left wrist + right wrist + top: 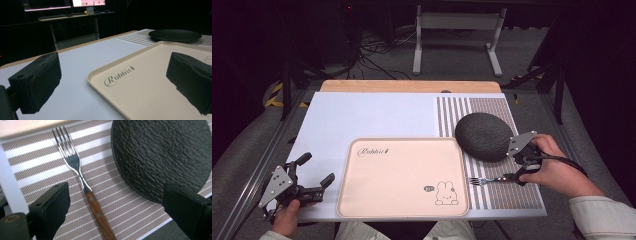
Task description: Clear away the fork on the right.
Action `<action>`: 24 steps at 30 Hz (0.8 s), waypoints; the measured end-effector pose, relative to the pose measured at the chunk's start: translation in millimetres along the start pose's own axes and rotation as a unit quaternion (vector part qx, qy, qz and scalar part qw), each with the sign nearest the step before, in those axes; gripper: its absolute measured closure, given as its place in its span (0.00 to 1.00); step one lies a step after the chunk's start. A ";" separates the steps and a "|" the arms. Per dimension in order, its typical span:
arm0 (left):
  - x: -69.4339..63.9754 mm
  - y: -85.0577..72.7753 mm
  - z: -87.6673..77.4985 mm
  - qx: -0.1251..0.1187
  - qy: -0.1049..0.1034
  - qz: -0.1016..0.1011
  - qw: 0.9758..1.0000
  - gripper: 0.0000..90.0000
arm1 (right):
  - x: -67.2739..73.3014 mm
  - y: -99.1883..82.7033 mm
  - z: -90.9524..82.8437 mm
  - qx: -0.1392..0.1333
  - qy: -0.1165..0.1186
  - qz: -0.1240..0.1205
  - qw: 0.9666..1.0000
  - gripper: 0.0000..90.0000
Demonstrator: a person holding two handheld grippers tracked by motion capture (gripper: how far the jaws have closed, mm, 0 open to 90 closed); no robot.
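A fork (488, 180) with a wooden handle (97, 213) lies on the striped placemat (512, 197), tines toward the beige tray (402, 172). My right gripper (513, 168) stands open just above it, one jaw on each side of the handle in the right gripper view, right gripper (117, 212) touching nothing. A black textured plate (484, 136) sits on the placemat beside the fork, plate (162, 155). My left gripper (316, 170) is open and holds nothing at the front left, beside the tray; in its own view the left gripper (112, 82) faces the tray (150, 75).
A white mat (372, 115) covers the table's left and middle, with a wooden table edge (412, 86) behind it. The tray bears a rabbit drawing (446, 193) and lettering (117, 76). Beyond the table are a metal stand (457, 35) and floor cables.
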State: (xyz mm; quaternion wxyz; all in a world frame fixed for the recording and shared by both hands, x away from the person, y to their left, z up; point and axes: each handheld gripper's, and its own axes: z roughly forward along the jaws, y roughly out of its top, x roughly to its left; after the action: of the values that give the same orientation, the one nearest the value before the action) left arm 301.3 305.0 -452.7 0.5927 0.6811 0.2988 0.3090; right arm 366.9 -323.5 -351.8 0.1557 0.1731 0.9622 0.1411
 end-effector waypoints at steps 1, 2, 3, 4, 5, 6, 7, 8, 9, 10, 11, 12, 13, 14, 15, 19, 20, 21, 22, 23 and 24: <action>0.0 0.1 0.0 0.000 -0.001 0.000 1.000 0.01 | -0.6 0.7 0.1 0.007 0.004 -0.008 1.000 0.11; -0.1 0.2 0.0 0.000 -0.001 0.000 1.000 0.01 | -0.4 1.3 0.8 0.011 0.002 -0.009 1.000 0.11; 0.0 0.2 -0.2 0.000 -0.001 0.001 1.000 0.01 | -0.4 1.6 1.7 0.018 0.003 -0.014 1.000 0.11; 0.1 0.3 -0.5 0.000 0.000 0.000 1.000 0.01 | 0.2 2.1 3.0 0.024 0.005 -0.019 1.000 0.12; 0.1 0.3 -0.5 0.000 0.000 0.000 1.000 0.01 | 0.2 2.1 3.0 0.024 0.005 -0.019 1.000 0.12; 0.1 0.2 -0.5 0.000 0.000 -0.002 1.000 0.01 | 0.6 2.6 5.1 0.030 0.008 -0.027 0.999 0.12; 0.3 0.1 -0.6 0.000 0.000 -0.002 1.000 0.01 | 1.0 3.1 7.0 0.041 0.013 -0.034 0.999 0.12; 0.4 0.1 -0.6 0.000 0.000 -0.002 1.000 0.01 | 1.0 3.1 7.0 0.041 0.013 -0.034 0.999 0.12; 0.4 0.1 -0.7 -0.001 0.000 -0.002 1.000 0.01 | 0.7 3.1 7.8 0.045 0.014 -0.041 0.998 0.13; 0.4 0.2 -0.9 0.000 -0.001 -0.002 1.000 0.01 | 0.5 3.3 8.1 0.050 0.016 -0.044 0.998 0.12; 0.3 0.2 -0.7 0.000 -0.001 -0.002 1.000 0.01 | 0.5 3.4 8.7 0.053 0.016 -0.043 0.998 0.13; 0.3 0.2 -0.6 0.000 -0.001 -0.002 1.000 0.00 | 0.6 3.2 9.1 0.060 0.018 -0.045 0.997 0.13; 0.2 0.3 -0.7 0.000 -0.002 -0.002 1.000 0.01 | 0.4 3.5 9.3 0.069 0.020 -0.048 0.996 0.13; 0.3 0.4 -0.8 -0.001 -0.002 -0.002 1.000 0.01 | 0.8 3.4 9.6 0.070 0.020 -0.046 0.996 0.13; 0.3 0.4 -0.9 -0.001 -0.001 -0.002 1.000 0.01 | 0.8 3.4 9.7 0.072 0.021 -0.050 0.996 0.13; 0.3 0.4 -0.8 0.000 -0.002 -0.002 1.000 0.00 | 2.1 2.7 13.1 0.092 0.025 -0.059 0.994 0.14; 0.3 0.4 -0.8 0.000 -0.002 -0.002 1.000 0.01 | 1.9 2.6 14.7 0.096 0.026 -0.064 0.993 0.14; 0.2 0.3 -0.8 0.000 -0.002 -0.002 1.000 0.01 | 1.9 2.6 14.7 0.096 0.026 -0.064 0.993 0.14; 0.2 0.3 -0.7 0.000 -0.002 -0.002 1.000 0.01 | 2.2 2.6 16.9 0.104 0.029 -0.066 0.992 0.14; 0.2 0.3 -0.7 0.000 -0.002 -0.002 1.000 0.01 | 2.6 2.9 17.3 0.110 0.031 -0.064 0.991 0.14; 0.3 0.4 -0.8 -0.001 -0.002 -0.002 1.000 0.01 | 2.8 2.9 17.9 0.109 0.030 -0.064 0.991 0.14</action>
State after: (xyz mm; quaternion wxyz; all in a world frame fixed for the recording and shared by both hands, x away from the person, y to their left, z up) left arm 301.0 305.7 -452.3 0.5944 0.6805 0.2991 0.3068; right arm 371.4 -316.0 -368.0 0.1154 0.1229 0.9852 0.0299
